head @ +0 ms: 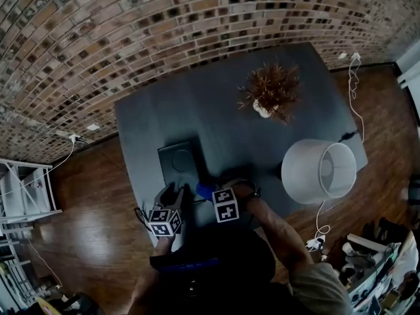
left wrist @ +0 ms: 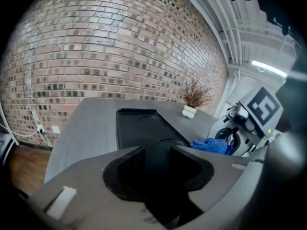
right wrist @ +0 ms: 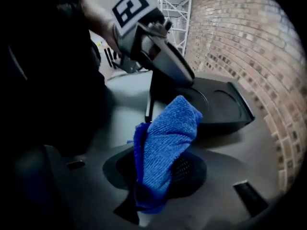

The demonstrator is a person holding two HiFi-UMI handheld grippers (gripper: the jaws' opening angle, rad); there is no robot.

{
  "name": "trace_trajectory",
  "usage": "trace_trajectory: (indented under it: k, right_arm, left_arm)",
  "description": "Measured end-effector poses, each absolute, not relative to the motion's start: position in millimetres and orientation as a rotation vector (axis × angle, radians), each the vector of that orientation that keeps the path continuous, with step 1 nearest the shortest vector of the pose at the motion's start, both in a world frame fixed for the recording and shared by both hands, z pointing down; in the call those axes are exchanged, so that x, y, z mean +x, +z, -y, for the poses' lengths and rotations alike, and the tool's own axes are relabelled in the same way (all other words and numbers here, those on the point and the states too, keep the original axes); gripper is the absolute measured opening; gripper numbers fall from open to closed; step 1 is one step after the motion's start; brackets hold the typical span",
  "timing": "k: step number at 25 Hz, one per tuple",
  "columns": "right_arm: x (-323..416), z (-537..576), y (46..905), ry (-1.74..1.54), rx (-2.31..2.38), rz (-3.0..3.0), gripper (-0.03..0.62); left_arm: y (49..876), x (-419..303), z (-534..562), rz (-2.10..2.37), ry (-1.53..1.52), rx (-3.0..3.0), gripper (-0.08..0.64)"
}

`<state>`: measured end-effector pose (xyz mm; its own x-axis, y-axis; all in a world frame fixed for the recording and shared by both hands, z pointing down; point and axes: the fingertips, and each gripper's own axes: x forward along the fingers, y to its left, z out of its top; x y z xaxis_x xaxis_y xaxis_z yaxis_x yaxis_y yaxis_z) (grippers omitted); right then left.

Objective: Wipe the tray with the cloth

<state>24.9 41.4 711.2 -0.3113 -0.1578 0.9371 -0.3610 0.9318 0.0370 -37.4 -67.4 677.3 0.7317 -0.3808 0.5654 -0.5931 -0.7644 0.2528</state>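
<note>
cloth pinched, tray just ahead

my right gripper point(right wrist: 160, 176) is clamped on the blue cloth point(right wrist: 168, 133), just beside the black tray point(right wrist: 223, 107). my left gripper point(left wrist: 156, 169) stands wide apart at the tray's near end, gripping nothing. beyond lie the dark grey table point(head: 216, 104), wood floor point(head: 85, 215) and brick wall point(head: 131, 31). from above, my body hides the table's near edge.

Loft-style living rm: brick wall point(head: 131, 38), wood floor point(head: 85, 222), grey table point(head: 197, 104) w/ lamp point(head: 319, 170) & dried-plant vase point(head: 270, 90), white shelving point(head: 23, 189) alongside.
</note>
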Motion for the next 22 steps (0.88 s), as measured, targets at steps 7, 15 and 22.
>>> trace_trajectory:
  k: [7, 15, 22]
  right_arm:
    - [145, 153, 696, 0.276, 1.202, 1.696, 0.132]
    - [84, 89, 722, 0.157, 0.821, 1.695, 0.133]
    - [24, -80, 721, 0.203, 0.415, 1.716, 0.133]
  left_arm:
    - [676, -39, 68, 0.782, 0.656, 2.522, 0.17]
    - [678, -39, 67, 0.766, 0.664, 2.513, 0.17]
    - [675, -38, 68, 0.774, 0.665, 2.512, 0.17]
